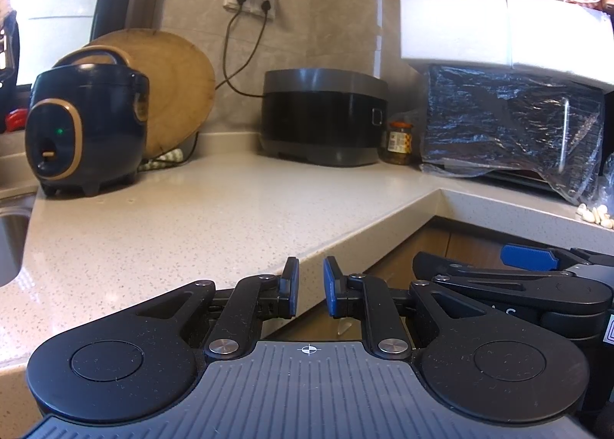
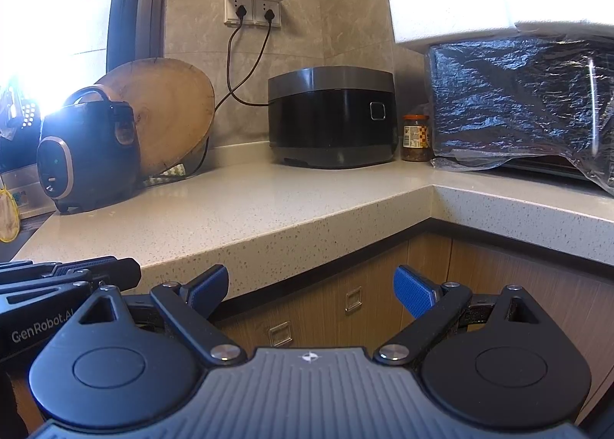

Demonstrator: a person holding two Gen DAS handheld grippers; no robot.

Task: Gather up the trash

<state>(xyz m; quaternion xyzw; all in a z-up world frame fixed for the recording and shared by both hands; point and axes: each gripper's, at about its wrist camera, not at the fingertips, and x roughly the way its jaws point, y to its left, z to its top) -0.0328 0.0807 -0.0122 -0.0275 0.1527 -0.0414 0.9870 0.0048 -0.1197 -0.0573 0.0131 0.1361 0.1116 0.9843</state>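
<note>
Left gripper (image 1: 311,291) narrow and empty, right gripper (image 2: 311,291) wide; plastic-wrapped appliance (image 1: 510,124) cut off.

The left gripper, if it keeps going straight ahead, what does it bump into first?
Probably the countertop: the left gripper sits by its front edge, tilted slightly down, jaws narrowly apart and empty. Beyond that bare stretch stands the black cooker. Depth is hard to judge.

One brand name legible
"GenRobot.AI" stands in pale letters on the left gripper (image 2: 57,285) body, seen from the right wrist; the jar (image 2: 415,138) label is unreadable.
</note>
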